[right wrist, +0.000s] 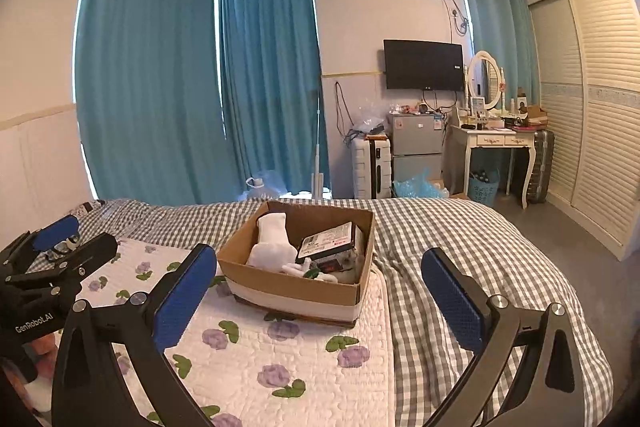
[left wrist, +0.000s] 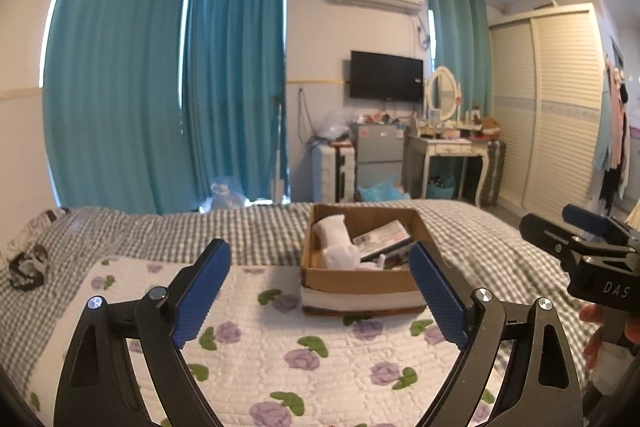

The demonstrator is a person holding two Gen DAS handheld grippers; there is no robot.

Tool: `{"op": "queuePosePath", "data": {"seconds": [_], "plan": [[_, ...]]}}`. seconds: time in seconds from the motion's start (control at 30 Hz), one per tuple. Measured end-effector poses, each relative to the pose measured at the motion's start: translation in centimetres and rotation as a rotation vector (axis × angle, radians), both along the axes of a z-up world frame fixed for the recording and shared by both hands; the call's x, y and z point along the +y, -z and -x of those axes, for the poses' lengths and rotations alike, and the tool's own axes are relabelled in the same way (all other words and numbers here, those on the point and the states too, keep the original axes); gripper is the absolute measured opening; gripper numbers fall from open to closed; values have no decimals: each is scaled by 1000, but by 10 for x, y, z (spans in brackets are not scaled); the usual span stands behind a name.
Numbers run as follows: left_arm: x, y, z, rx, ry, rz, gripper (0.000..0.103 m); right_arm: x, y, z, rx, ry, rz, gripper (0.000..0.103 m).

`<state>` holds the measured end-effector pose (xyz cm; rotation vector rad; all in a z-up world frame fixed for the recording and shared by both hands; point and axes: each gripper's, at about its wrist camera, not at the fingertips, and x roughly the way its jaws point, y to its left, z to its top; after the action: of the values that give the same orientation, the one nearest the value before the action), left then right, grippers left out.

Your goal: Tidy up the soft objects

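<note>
A cardboard box (left wrist: 360,281) (right wrist: 296,291) stands on a white quilt with purple flowers (left wrist: 280,339) (right wrist: 256,359) on the bed. In the box lie a white soft toy (left wrist: 334,241) (right wrist: 272,241), a dark packet (left wrist: 382,239) (right wrist: 328,241) and small white items. My left gripper (left wrist: 320,291) is open and empty, held above the quilt just short of the box. My right gripper (right wrist: 320,297) is open and empty, in front of the box. Each gripper shows at the edge of the other's view (left wrist: 584,247) (right wrist: 52,259).
A grey checked bedspread (right wrist: 460,239) covers the bed. A black-and-white soft item (left wrist: 28,263) lies at the bed's far left. Beyond the bed are teal curtains, a suitcase (right wrist: 372,167), a small fridge, a dressing table (right wrist: 500,143) and a wardrobe.
</note>
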<state>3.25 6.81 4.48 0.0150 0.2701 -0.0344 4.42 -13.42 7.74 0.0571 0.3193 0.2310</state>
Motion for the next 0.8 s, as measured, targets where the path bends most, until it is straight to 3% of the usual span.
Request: {"op": "queuePosePath", "data": {"seconds": [0.63, 0.8], "plan": [[5, 1, 3, 32, 2, 38, 92, 10, -6, 7, -15, -15, 4, 103], [0, 0, 6, 11, -4, 2, 92, 10, -6, 8, -7, -17, 9, 103]]}}
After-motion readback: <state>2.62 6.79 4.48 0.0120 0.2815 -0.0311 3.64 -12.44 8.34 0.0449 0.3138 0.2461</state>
